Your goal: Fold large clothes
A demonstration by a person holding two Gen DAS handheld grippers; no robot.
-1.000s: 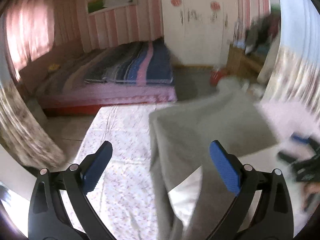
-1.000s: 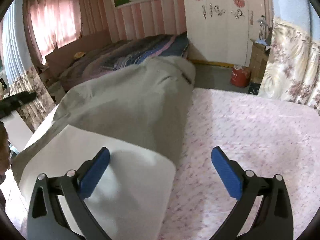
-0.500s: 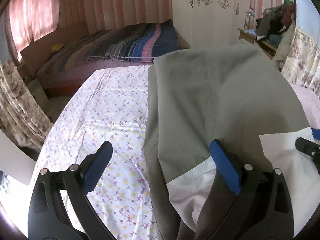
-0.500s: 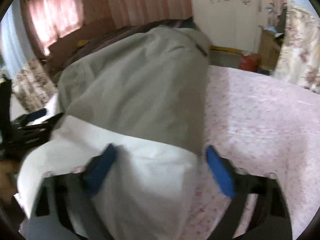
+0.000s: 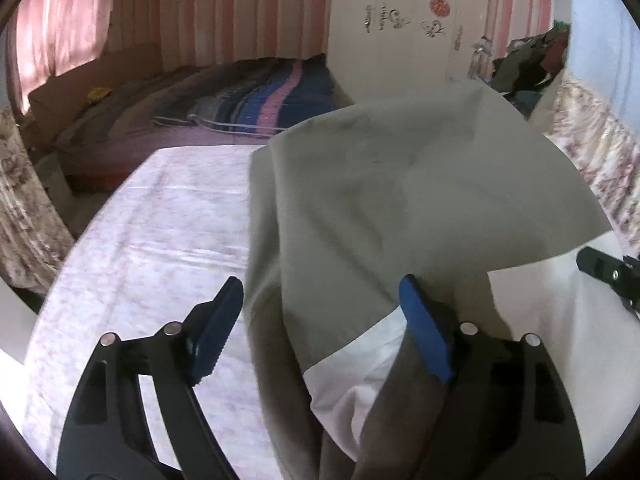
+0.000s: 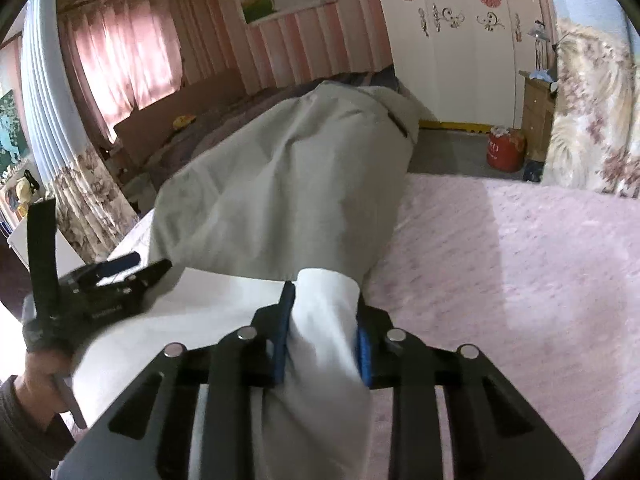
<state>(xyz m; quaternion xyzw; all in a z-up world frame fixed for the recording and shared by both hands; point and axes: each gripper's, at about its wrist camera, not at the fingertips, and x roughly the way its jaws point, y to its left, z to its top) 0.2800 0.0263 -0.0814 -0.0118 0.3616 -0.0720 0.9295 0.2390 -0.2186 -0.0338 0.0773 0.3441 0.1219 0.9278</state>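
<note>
A large grey garment with a white lining lies lengthwise on a floral sheet. It also shows in the right wrist view. My left gripper is open, its jaws on either side of the garment's near left edge. My right gripper is shut on the white part of the garment at its near right corner. The left gripper also shows in the right wrist view, and the tip of the right gripper shows at the right edge of the left wrist view.
The table covered by the pink floral sheet stretches right of the garment. Beyond it stand a bed with a striped blanket, a white wardrobe, a red container on the floor and floral curtains.
My right gripper has closed on the white corner of the garment. My left gripper has moved in over the garment's left edge and its jaws have come somewhat closer together.
</note>
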